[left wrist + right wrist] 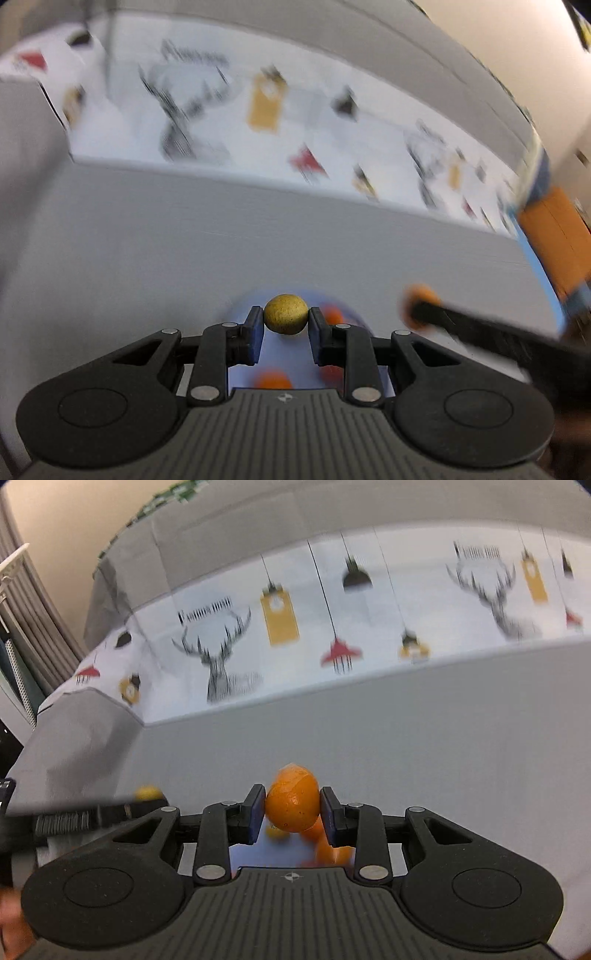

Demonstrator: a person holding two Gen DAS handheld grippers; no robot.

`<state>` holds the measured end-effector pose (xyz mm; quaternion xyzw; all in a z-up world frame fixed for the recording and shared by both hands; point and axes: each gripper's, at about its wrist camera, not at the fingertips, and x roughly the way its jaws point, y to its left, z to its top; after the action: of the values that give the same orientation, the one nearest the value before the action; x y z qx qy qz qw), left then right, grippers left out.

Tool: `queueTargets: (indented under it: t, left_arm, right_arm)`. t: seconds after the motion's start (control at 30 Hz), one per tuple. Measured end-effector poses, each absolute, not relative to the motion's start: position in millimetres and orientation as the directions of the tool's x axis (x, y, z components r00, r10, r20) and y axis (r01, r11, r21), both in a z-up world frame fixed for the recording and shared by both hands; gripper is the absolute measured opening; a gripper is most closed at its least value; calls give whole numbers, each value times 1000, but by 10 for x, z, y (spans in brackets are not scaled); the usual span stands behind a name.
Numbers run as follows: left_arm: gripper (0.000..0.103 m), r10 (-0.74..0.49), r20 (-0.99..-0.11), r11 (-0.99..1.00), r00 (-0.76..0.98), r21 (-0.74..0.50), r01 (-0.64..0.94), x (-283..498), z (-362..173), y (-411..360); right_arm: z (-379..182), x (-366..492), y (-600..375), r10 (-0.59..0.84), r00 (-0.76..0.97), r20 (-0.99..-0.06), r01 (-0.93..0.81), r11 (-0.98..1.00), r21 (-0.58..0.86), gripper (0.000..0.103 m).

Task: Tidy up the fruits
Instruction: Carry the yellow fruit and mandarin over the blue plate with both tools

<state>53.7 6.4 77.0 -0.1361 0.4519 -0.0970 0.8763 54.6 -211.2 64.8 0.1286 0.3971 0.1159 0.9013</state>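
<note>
Fruit sits in both your tongs: the left tongs are clamped on a small yellow-brown fruit, the right tongs on an orange fruit. Only your left view shows the orange box at the right edge. Your right view alone shows curtains. Below lie blurred orange fruits on a blue plate, on the gray tabletop with a printed cloth.
</note>
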Motion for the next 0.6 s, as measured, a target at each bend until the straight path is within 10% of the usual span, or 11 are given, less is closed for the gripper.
queueTargets:
  t: [0.6]
  left_arm:
    - [28, -291, -856, 956, 427, -245, 162, 374, 336, -388]
  right_arm:
    - [284, 703, -1844, 389, 530, -753, -174, 919, 353, 34]
